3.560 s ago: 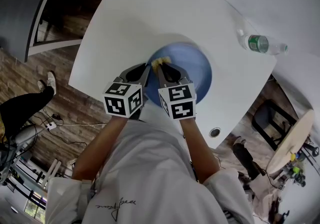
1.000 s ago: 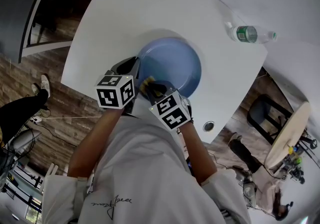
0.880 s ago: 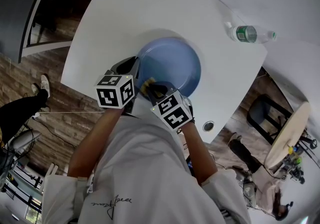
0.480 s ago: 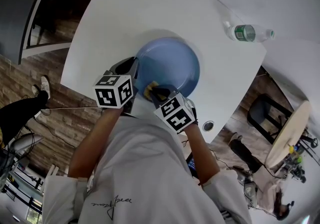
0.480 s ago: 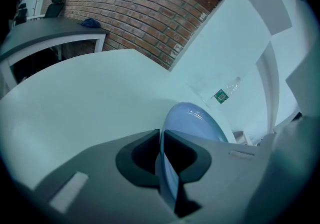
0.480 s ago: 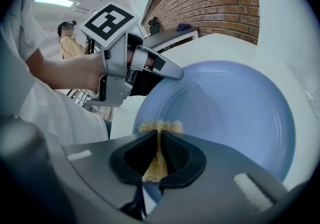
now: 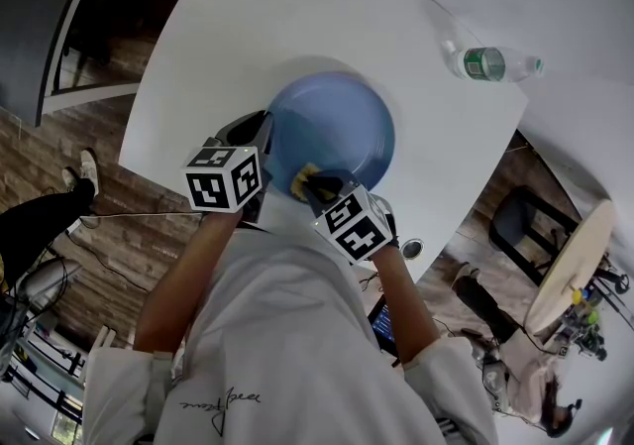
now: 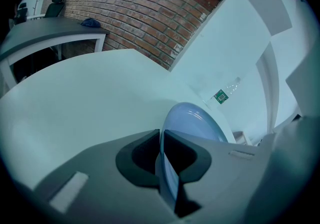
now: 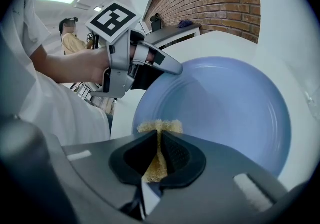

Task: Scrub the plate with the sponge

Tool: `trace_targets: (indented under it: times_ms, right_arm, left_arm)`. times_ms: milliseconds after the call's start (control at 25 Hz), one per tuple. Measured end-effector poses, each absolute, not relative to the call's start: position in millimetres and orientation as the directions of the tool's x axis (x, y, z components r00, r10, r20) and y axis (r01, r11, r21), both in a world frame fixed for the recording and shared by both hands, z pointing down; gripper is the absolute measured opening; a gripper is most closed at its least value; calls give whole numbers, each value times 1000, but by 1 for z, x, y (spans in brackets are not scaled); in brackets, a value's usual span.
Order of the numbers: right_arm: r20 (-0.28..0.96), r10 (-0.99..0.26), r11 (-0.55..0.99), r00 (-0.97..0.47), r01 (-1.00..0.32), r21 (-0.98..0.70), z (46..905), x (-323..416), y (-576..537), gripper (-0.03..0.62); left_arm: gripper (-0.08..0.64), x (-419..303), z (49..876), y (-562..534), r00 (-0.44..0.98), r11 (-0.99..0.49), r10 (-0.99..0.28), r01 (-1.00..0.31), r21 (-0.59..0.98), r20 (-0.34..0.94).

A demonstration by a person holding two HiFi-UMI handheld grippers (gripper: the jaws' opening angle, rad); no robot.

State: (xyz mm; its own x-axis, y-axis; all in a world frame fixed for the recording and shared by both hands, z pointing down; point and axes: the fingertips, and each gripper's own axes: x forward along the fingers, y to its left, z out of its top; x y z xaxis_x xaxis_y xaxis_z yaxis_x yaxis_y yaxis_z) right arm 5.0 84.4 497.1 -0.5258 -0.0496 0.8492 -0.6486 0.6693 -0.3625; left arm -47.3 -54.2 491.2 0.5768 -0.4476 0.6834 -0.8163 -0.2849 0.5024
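We pinch the stiff, likely slippery plate (image 7: 342, 126) by its rim inside the left gripper (image 8: 161, 138); the right gripper (image 9: 159, 140) squeezes the soft sponge (image 9: 160, 126).

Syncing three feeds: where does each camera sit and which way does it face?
Head view: on the head, steeply down at the blue plate and white table; arms, left tool, right tool show.
Left gripper view: on the left tool, along jaws shut on the plate's rim.
Right gripper view: on the right tool, across the plate past its sponge; the left tool shows.
All share the plate.
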Motion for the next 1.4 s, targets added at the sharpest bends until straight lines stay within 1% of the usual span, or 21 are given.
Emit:
trace_targets:
  times_ms: [1400]
  right_arm:
    - [875,10,721,-484,-603,-342,495,33,93,32]
  left_arm:
    - [37,-45,490,-56,580,-285,-446,-814,507,681]
